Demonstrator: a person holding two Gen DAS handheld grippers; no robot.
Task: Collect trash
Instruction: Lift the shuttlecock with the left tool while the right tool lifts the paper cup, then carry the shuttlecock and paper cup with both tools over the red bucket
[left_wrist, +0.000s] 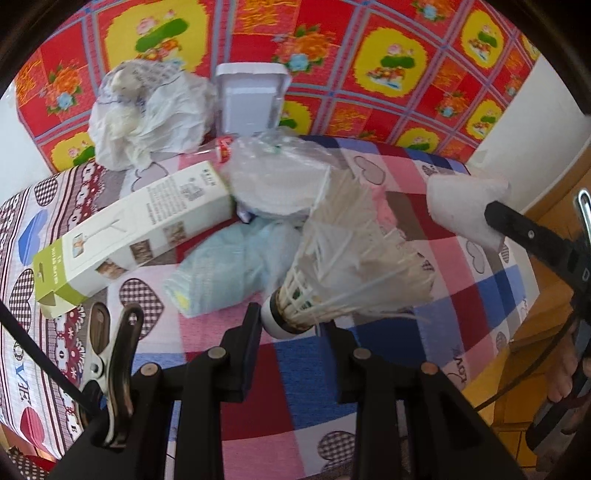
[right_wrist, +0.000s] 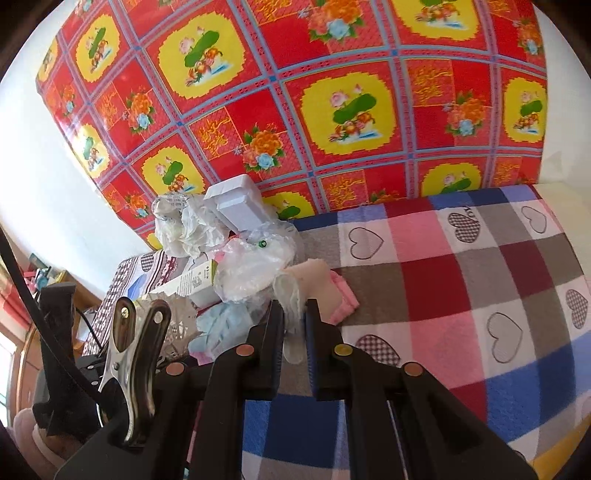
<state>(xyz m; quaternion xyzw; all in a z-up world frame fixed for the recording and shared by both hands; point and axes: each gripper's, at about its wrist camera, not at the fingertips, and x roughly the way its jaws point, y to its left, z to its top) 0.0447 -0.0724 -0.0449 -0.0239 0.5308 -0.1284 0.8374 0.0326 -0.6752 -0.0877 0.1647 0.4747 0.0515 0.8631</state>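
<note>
Checked cloth in pink, blue, red and grey with heart prints is covering the tabletop (left_wrist: 461, 280), and a bright red and yellow floral sheet (right_wrist: 332, 92) is hanging behind it. Left gripper (left_wrist: 291, 317) is coming into shot now, its jaws part closed and pinching the dark-banded cork of a white feather shuttlecock (left_wrist: 351, 266), feathers fanning up and to the right above the cloth. Just beyond it the trash pile is sitting near the back edge of the tabletop: a white and green carton (left_wrist: 129, 236) lying on its side at the left, a pale blue crumpled piece (left_wrist: 225, 273) beside it, a clear plastic bag (left_wrist: 277, 177) behind, a crumpled white bag (left_wrist: 147, 114) further back at the left, and a white foam box (left_wrist: 251, 99) standing against the floral sheet. Over to the right gripper (right_wrist: 293, 317), and its jaws are almost fully together, nipping a thin whitish wad (right_wrist: 291, 295) that is sticking up between them. From the left wrist camera that same wad (left_wrist: 465, 206) is showing at the right, held well apart from the pile. A folded pink piece (right_wrist: 345, 299) is lying on the cloth just beyond the right gripper.
</note>
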